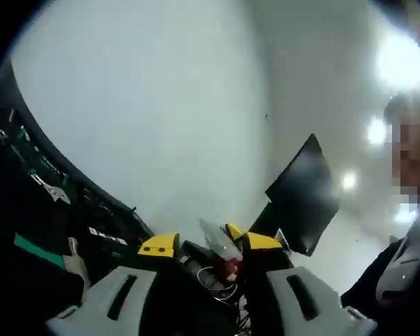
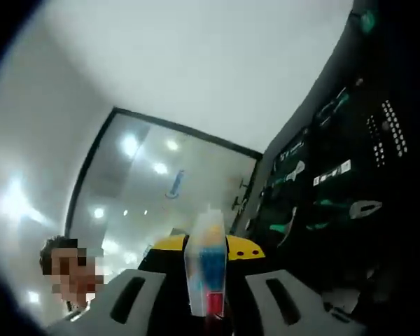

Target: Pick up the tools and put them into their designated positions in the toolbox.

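The right gripper [image 2: 206, 260] is clamped on a clear-cased tool [image 2: 206, 269]; the left gripper [image 1: 210, 245] gapes, seemingly empty. Carrying is in hand: next, find that tool's slot in the toolbox [image 2: 336, 175].

1. The left gripper [image 1: 203, 246] has two pale grey plastic jaws, each with a dark oblong slot and a yellow tip.
2. The right gripper [image 2: 208, 246] matches it: pale grey slotted jaws and yellow tips against a black body.
3. The person's dark jacket with a pale grey collar [image 1: 395, 269] shows in the left gripper view.
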### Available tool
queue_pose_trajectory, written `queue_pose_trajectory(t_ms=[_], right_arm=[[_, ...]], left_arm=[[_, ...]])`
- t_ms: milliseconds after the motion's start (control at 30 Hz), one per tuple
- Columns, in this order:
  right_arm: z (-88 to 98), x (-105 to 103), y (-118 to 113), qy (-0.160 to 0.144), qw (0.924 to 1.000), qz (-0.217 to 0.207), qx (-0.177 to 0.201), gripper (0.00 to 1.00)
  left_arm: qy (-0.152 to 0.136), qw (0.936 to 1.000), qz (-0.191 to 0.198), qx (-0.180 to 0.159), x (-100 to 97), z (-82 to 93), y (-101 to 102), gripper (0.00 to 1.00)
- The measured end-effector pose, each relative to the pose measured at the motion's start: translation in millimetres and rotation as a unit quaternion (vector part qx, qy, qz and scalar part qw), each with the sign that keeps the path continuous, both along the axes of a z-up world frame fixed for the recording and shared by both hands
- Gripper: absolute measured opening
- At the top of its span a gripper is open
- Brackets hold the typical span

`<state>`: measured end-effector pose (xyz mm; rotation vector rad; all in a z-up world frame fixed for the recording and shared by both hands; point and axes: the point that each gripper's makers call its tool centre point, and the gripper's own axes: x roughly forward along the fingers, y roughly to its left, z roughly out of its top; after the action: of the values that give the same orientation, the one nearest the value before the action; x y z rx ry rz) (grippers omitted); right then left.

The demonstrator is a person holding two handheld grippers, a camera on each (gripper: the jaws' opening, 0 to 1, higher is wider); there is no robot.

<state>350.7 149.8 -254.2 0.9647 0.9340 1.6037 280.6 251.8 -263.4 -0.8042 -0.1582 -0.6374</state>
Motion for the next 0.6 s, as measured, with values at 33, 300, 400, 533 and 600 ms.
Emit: queue_pose_trajectory(t_ms=[33, 300, 400, 533, 600], right_arm=[[0.4, -17.7, 6.0, -0.005, 0.9999, 0.011, 0.001, 0.17], [-13.3, -73.8, 22.1, -0.053, 0.9933, 0.099, -0.027, 0.17], [-17.1, -84.0, 25.7, -0.066, 0.9908, 0.112, -0.037, 0.17], [-27.6, -90.2, 29.2, -0.081, 0.9870, 0.125, -0.061, 0.17], [-27.1, -88.3, 29.9, -0.079, 0.9877, 0.121, -0.059, 0.17]], left_arm=[[0.007, 0.9999, -0.010, -0.010, 1.4, 0.6, -2.3, 0.39], [0.030, 0.9948, -0.092, -0.032, -9.2, -0.5, -39.8, 0.43], [0.040, 0.9923, -0.114, -0.027, -10.9, -3.4, -47.6, 0.42], [0.063, 0.9868, -0.146, 0.031, -17.5, -20.8, -70.2, 0.28], [0.067, 0.9857, -0.152, 0.028, -19.0, -24.1, -73.9, 0.27]])
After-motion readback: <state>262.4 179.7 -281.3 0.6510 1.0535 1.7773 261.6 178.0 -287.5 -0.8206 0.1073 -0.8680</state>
